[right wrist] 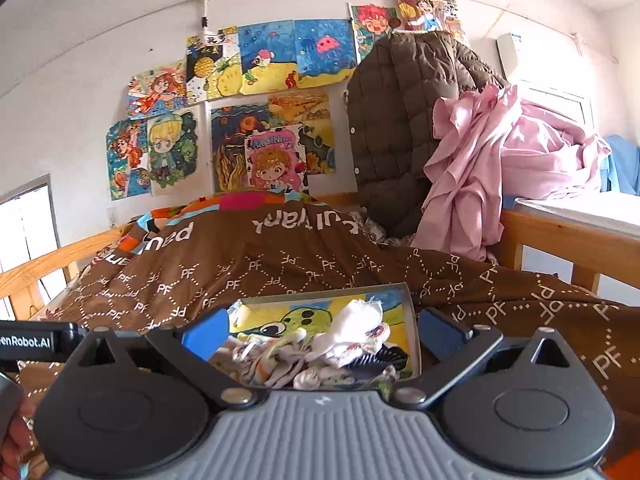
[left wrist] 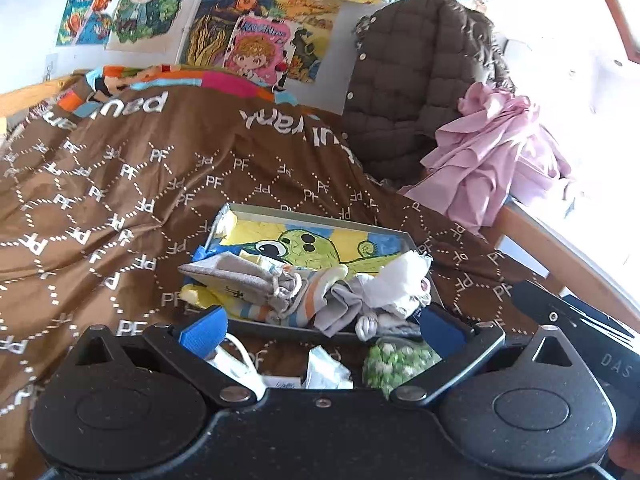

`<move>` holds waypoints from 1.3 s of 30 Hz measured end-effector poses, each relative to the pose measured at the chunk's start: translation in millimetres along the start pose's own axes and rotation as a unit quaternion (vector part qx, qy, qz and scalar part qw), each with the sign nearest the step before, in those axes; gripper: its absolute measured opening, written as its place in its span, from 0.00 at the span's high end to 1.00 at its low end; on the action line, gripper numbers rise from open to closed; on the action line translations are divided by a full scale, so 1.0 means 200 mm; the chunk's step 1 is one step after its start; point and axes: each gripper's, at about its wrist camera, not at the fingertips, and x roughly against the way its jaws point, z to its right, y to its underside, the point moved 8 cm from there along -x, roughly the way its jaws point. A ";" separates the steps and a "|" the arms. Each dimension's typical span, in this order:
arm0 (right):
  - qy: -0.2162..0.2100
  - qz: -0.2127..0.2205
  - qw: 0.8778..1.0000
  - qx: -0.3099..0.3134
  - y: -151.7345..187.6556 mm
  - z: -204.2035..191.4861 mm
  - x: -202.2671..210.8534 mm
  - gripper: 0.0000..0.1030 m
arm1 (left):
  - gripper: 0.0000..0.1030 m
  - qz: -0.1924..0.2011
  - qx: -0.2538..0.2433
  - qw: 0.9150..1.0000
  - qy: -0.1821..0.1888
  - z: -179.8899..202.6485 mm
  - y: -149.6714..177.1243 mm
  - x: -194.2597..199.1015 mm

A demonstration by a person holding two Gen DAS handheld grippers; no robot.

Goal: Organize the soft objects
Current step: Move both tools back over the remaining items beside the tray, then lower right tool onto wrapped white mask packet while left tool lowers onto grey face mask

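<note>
A shallow box point(left wrist: 312, 216) with a green cartoon creature painted inside lies on the brown bedspread point(left wrist: 120, 200). It holds a heap of soft things: a grey drawstring pouch point(left wrist: 236, 280), striped socks point(left wrist: 288, 308) and white cloth point(left wrist: 400, 276). My left gripper point(left wrist: 320, 330) is open just short of the box's near edge. A green-and-white bag point(left wrist: 396, 364) and white packets point(left wrist: 324, 368) lie below it. In the right wrist view, my right gripper point(right wrist: 320, 334) is open over the same box point(right wrist: 412, 320), above the sock heap point(right wrist: 312, 356).
A brown quilted jacket point(left wrist: 404, 80) and pink cloth point(left wrist: 492, 152) hang on the wooden bed rail point(right wrist: 568, 236) at the right. Drawings cover the wall point(right wrist: 256, 120) behind the bed. The other gripper's black body point(left wrist: 592, 328) shows at the right.
</note>
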 end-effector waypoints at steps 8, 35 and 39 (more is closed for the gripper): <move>0.002 -0.008 1.000 0.015 0.10 -0.10 0.20 0.00 | 0.01 0.028 -0.016 0.999 -0.002 -0.03 0.10 0.28; -0.011 -0.140 0.987 0.082 0.55 -0.32 0.17 0.00 | 0.01 -0.039 0.068 0.997 -0.022 -0.38 0.60 0.36; -0.016 -0.148 0.985 0.084 0.57 -0.33 0.16 0.00 | 0.01 -0.037 0.056 0.997 -0.034 -0.40 0.61 0.35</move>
